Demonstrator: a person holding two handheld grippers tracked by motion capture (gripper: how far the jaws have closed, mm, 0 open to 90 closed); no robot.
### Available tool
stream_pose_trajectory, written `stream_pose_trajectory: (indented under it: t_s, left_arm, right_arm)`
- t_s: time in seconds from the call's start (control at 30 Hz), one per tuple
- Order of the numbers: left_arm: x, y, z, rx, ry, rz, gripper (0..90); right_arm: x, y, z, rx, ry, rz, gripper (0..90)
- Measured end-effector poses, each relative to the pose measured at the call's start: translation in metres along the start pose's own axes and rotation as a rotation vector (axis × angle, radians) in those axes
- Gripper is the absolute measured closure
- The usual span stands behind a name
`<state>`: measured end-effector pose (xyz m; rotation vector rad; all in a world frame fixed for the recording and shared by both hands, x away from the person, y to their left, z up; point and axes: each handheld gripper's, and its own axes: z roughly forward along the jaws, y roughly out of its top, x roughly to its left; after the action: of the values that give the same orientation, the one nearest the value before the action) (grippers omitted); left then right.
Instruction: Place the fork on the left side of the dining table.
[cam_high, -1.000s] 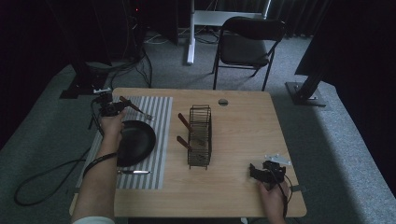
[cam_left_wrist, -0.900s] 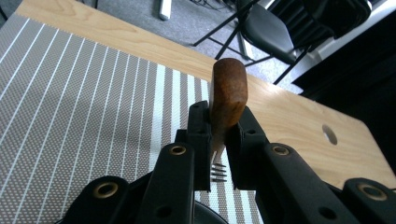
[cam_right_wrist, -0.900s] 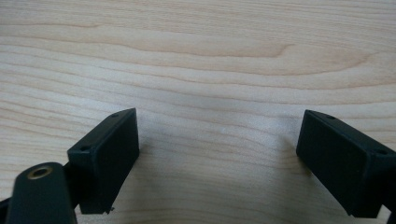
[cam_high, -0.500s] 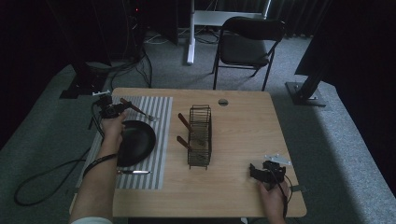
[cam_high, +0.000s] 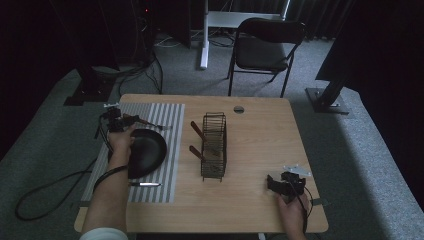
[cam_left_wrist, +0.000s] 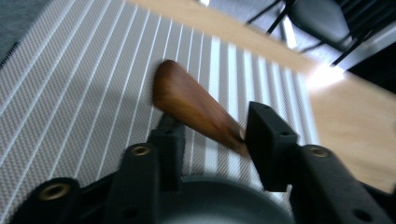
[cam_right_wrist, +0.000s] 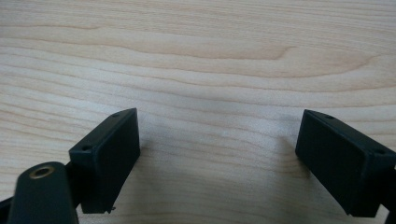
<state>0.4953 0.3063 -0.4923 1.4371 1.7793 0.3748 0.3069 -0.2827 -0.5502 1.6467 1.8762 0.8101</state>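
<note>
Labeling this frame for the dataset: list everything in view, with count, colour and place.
Table: 1, light wood, centre.
Striped mat: 1, grey-white, table's left.
Plate: 1, black, on the mat.
Wire rack: 1, black, mid-table.
Wooden-handled utensils: 2, brown, poking from the rack.
Wooden-handled utensil: 1, brown, in the left tongs.
Knife: 1, dark handle, mat's near end.
Chair: 1, black, behind the table.
Left tongs: black, over the mat.
Right tongs: black, open, over bare wood.

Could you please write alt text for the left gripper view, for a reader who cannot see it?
The left gripper holds a brown wooden handle between its two black jaws, above a grey and white striped mat. A light wooden table lies beyond the mat.
</note>
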Motion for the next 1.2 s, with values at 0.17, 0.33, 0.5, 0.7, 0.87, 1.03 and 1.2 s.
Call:
stream_pose_trajectory:
  t_s: [0.17, 0.33, 0.5, 0.7, 0.87, 1.03, 1.2]
  left_arm:
    - [-0.005, -0.007, 0.014, 0.025, 0.069, 0.009, 51.9]
    - [-0.001, -0.007, 0.027, 0.062, 0.116, 0.053, 42.5]
    - [0.009, -0.003, 0.024, 0.068, 0.159, 0.053, 38.7]
    - [0.008, 0.000, 0.014, 0.035, 0.174, 0.086, 38.7]
    - [0.006, -0.002, 0.006, 0.013, 0.145, 0.090, 38.7]
    - [0.001, -0.007, 0.000, 0.033, 0.140, 0.154, 38.7]
    - [-0.002, -0.013, -0.006, 0.031, 0.152, 0.198, 38.7]
  right_arm:
    - [0.000, -0.001, -0.001, -0.001, 0.002, 0.000, 13.8]
    - [0.000, -0.002, -0.002, -0.001, 0.000, 0.001, 13.8]
    - [0.000, -0.002, -0.002, -0.001, 0.001, 0.000, 13.8]
    - [0.000, -0.002, -0.002, -0.001, 0.001, 0.002, 13.7]
    - [0.000, -0.002, -0.002, -0.001, 0.000, 0.001, 13.7]
    - [0.000, -0.002, -0.002, 0.000, 0.000, 0.001, 13.7]
    - [0.000, -0.002, -0.002, 0.000, 0.000, 0.001, 13.7]
